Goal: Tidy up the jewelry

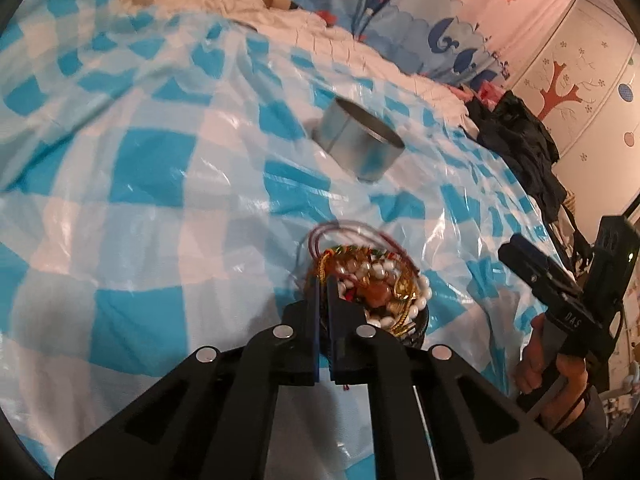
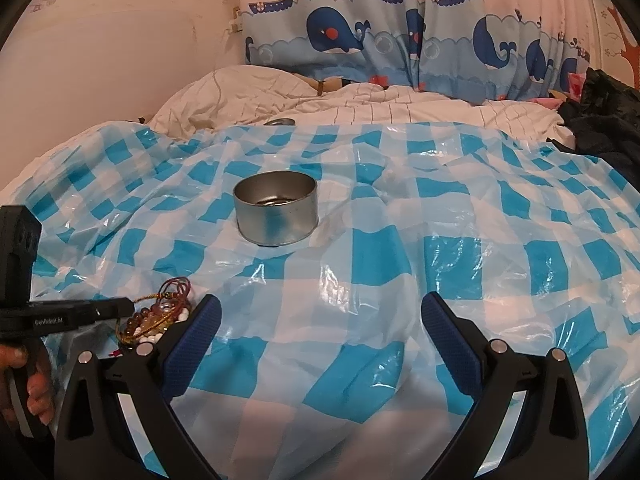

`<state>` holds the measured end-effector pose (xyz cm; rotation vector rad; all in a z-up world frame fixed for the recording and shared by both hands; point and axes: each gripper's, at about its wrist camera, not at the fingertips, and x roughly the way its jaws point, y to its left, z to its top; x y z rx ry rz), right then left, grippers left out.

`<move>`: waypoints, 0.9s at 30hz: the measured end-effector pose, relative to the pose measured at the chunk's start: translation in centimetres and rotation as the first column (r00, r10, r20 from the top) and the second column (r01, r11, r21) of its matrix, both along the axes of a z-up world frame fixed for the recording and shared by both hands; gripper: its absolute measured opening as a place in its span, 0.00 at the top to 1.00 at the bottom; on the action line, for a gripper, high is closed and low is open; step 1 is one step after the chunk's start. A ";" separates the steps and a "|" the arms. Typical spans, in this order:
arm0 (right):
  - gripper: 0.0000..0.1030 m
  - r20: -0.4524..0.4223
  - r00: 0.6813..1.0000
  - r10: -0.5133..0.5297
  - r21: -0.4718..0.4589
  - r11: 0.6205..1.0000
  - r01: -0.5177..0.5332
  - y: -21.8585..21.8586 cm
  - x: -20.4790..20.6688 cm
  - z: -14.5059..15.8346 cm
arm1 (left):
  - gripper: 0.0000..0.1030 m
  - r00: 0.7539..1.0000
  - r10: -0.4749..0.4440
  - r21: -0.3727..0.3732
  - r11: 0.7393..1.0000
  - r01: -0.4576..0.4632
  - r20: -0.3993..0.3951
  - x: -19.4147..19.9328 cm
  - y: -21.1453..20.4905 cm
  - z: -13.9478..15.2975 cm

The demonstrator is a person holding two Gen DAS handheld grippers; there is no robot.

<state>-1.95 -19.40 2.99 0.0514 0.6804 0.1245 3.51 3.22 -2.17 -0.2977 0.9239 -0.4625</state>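
Note:
A heap of jewelry [image 1: 384,284], white and amber beads with gold and dark red cords, lies on the blue-checked plastic sheet [image 1: 152,168]. My left gripper [image 1: 323,280] is shut at the heap's left edge, pinching a thin cord; a red thread end hangs below the fingers. In the right wrist view the same heap [image 2: 160,316] shows at lower left with the left gripper [image 2: 120,306] over it. Farther back stands a round metal tin [image 1: 360,144] [image 2: 276,212], upright, with something small inside. My right gripper [image 2: 320,320] is open over bare sheet and holds nothing.
The sheet covers a soft, wrinkled bed with a white quilt [image 2: 360,108] behind it. A whale-print curtain [image 2: 400,40] hangs at the back. Black clothing [image 1: 516,140] is piled at the bed's right edge. A small metal lid [image 2: 282,121] lies on the quilt.

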 end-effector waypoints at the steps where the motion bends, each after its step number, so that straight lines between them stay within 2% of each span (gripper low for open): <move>1: 0.07 0.003 1.000 0.010 0.003 1.000 -0.010 0.1 0.0 0.0 | 0.97 1.000 0.011 -0.004 1.000 -0.011 0.014 -0.1 0.4 0.4; 6: 0.07 -0.008 0.993 0.114 0.030 0.993 -0.114 1.7 0.4 0.0 | 0.97 0.995 0.065 -0.029 0.998 -0.063 0.075 -0.4 2.3 2.2; 9: 0.07 -0.022 0.973 0.228 0.108 0.968 -0.225 3.2 1.2 0.1 | 0.97 0.992 0.081 -0.022 0.997 -0.079 0.092 -0.5 3.1 2.8; 11: 0.11 -0.041 0.956 0.292 0.115 0.951 -0.286 4.8 2.1 -0.1 | 0.97 0.991 0.094 0.005 0.995 -0.095 0.096 -0.6 3.3 2.9; 13: 0.26 -0.074 0.938 0.340 0.110 0.937 -0.331 6.2 3.1 -0.5 | 0.97 0.991 0.097 0.035 0.994 -0.101 0.093 -0.6 3.4 2.8; 14: 0.30 -0.097 0.926 0.365 0.117 0.928 -0.353 6.7 3.7 -1.0 | 0.97 0.991 0.098 0.050 0.993 -0.103 0.092 -0.7 3.5 2.7; 16: 0.47 -0.157 0.901 0.404 0.154 0.911 -0.382 7.7 5.2 -2.2 | 0.97 0.991 0.099 0.066 0.992 -0.105 0.086 -0.8 3.6 2.4; 19: 0.56 -0.210 0.875 0.436 0.205 0.895 -0.397 8.4 6.4 -3.7 | 0.97 0.993 0.100 0.076 0.992 -0.105 0.070 -0.6 3.8 2.0; 24: 0.76 -0.216 0.862 0.459 0.203 0.884 -0.420 9.1 6.4 -4.5 | 0.97 0.994 0.096 0.118 0.988 -0.102 0.060 -0.5 3.1 1.4; 27: 0.92 -0.174 0.880 0.443 0.188 0.892 -0.412 8.8 6.1 -4.0 | 0.97 0.993 0.090 0.158 0.982 -0.100 0.071 -0.6 2.5 1.4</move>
